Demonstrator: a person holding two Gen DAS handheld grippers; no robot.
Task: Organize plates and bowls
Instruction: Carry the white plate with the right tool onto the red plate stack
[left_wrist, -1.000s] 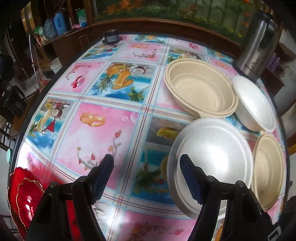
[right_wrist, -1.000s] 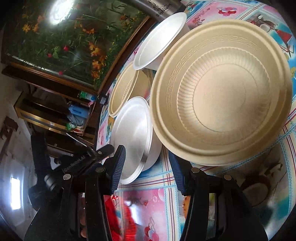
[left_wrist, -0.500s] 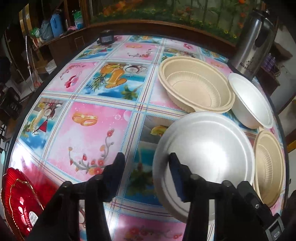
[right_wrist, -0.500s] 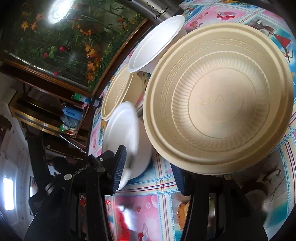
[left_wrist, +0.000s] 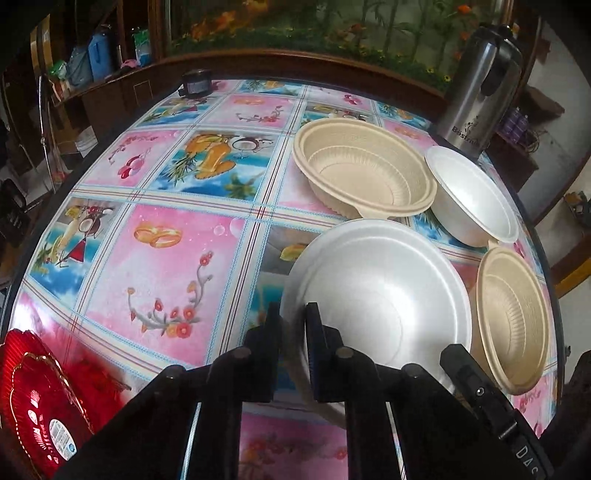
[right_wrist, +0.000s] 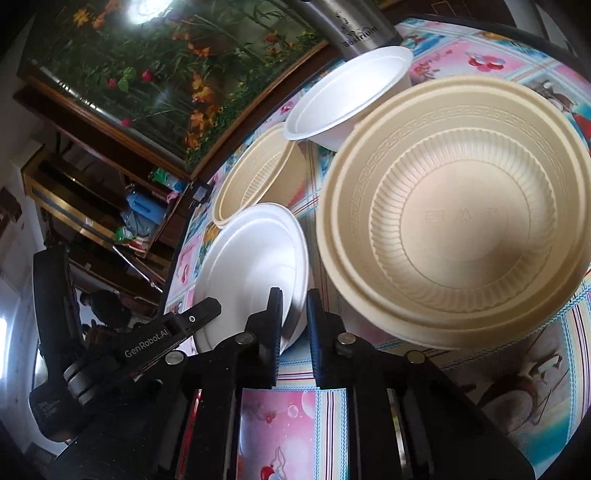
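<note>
Both grippers, left gripper (left_wrist: 293, 325) and right gripper (right_wrist: 293, 314), pinch the near rim of the white foam plate (left_wrist: 380, 291) between narrowed fingers.

Home dining room, patterned oilcloth table (left_wrist: 177, 258), steel thermos (left_wrist: 476, 88), floral painting (right_wrist: 155, 62), cluttered wooden shelves (left_wrist: 85, 62)

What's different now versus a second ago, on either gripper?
Both grippers went from open to nearly closed. The left gripper has clamped the near rim of the white plate. The right gripper has narrowed around that plate's opposite edge. The beige bowls and small white bowl stayed put.
</note>
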